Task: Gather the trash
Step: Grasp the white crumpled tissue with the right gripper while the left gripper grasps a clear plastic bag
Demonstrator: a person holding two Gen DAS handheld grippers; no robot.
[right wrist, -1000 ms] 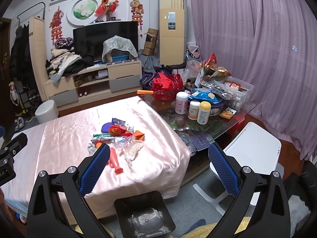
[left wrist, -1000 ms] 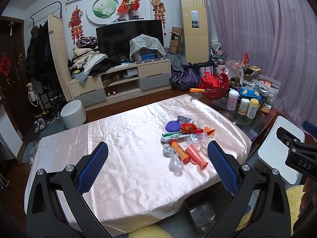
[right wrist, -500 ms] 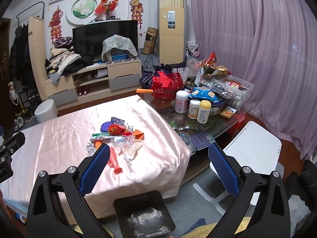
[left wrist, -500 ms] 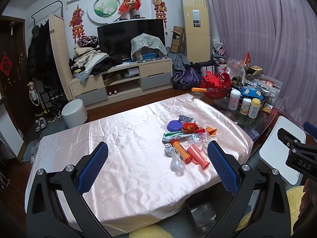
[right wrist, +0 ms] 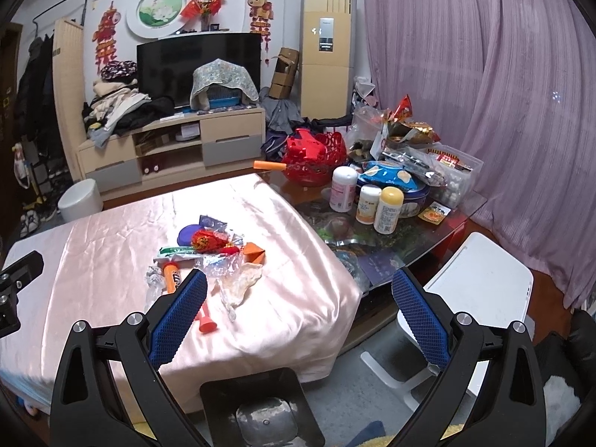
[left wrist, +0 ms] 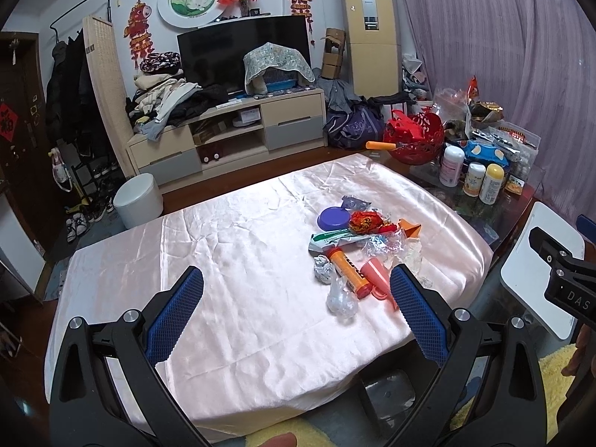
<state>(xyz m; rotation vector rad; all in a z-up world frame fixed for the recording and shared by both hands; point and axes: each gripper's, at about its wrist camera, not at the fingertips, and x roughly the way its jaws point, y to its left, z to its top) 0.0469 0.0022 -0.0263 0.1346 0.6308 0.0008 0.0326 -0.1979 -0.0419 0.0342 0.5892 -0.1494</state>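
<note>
Pink satin cloth (left wrist: 231, 260) covers the table, trash pile (left wrist: 357, 249) near its right end; left gripper (left wrist: 296, 309) and right gripper (right wrist: 298, 307) both hover wide apart, empty, black bin (right wrist: 260, 406) below.

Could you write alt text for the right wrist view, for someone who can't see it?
A pile of trash lies on a pink-covered table, seen between the open blue-padded fingers of the right gripper. A dark bin sits on the floor below the table's edge.
</note>
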